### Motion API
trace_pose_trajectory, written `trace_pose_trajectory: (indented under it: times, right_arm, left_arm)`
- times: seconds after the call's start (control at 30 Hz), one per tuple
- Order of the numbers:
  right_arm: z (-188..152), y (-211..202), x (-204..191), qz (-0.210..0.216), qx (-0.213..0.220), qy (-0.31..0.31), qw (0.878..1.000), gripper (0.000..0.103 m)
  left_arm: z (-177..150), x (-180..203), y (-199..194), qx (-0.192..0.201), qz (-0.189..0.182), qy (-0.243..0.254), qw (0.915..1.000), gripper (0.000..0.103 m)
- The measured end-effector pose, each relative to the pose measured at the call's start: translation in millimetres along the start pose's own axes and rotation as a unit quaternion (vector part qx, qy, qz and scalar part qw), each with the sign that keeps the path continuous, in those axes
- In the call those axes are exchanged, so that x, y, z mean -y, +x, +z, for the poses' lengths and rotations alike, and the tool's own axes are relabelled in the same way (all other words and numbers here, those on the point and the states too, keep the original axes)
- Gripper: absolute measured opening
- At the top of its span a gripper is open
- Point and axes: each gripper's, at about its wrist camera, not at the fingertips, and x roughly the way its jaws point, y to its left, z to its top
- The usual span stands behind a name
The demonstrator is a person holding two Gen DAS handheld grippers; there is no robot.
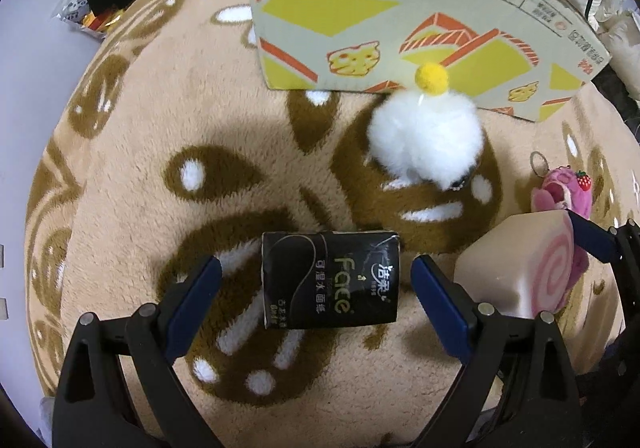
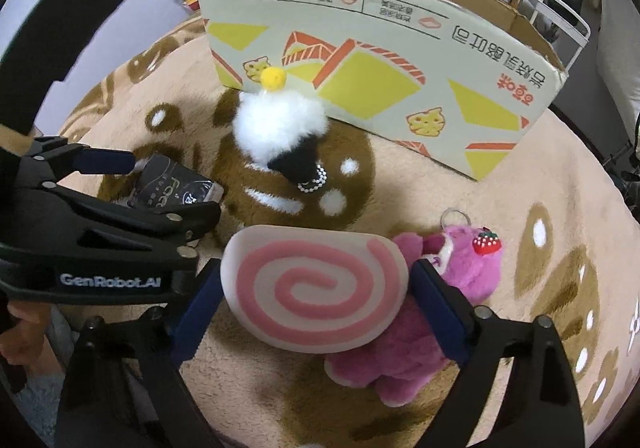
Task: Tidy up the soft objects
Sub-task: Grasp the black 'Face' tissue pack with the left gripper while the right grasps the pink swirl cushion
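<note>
Broadly, the whole scene is carried by a beige plush blanket (image 1: 132,168) patterned with brown shapes and white dots. At twelve o'clock in both views a cardboard box (image 2: 384,60) is stood on it, its side printed with yellow and orange shapes. Just below the box, at about one o'clock in the left wrist view, a white fluffy toy (image 1: 426,140) topped by a yellow pompom (image 1: 431,78) is seen, with a string of white beads (image 2: 314,180) at its dark end.

At five o'clock in the right wrist view a pink plush bear (image 2: 460,288) with a strawberry charm (image 2: 486,242) and a metal key ring (image 2: 454,216) is laid beside a pink swirl roll cushion (image 2: 316,288). The cushion is framed by the right gripper (image 2: 316,296), whose jaws are spread wide on either side of it; the pads are set at its edges, but whether they press on it cannot be told.

At six o'clock in the left wrist view a black tissue pack (image 1: 330,280) is laid flat on the blanket. It is straddled by the left gripper (image 1: 316,284), whose jaws are held apart, with clear gaps left between the pads and the pack.
</note>
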Motion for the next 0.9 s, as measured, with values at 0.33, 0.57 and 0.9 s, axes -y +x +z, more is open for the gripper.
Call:
trace_pose_trajectory:
  times: [0.33, 0.57, 0.9]
  right_arm:
    - [1, 2, -3, 0.009, -0.001, -0.004, 1.000, 0.091]
    - [0, 1, -4, 0.006, 0.004, -0.008, 1.000, 0.084]
    - [5, -9, 4, 0.017, 0.037, 0.012, 0.999, 0.074]
  left_arm:
    - [7, -7, 12, -0.003, 0.010, -0.017, 0.9998, 0.086]
    - [6, -10, 9, 0.008, 0.027, -0.035, 0.9990, 0.064]
    - [3, -11, -3, 0.030, 0.029, -0.032, 0.9986, 0.063]
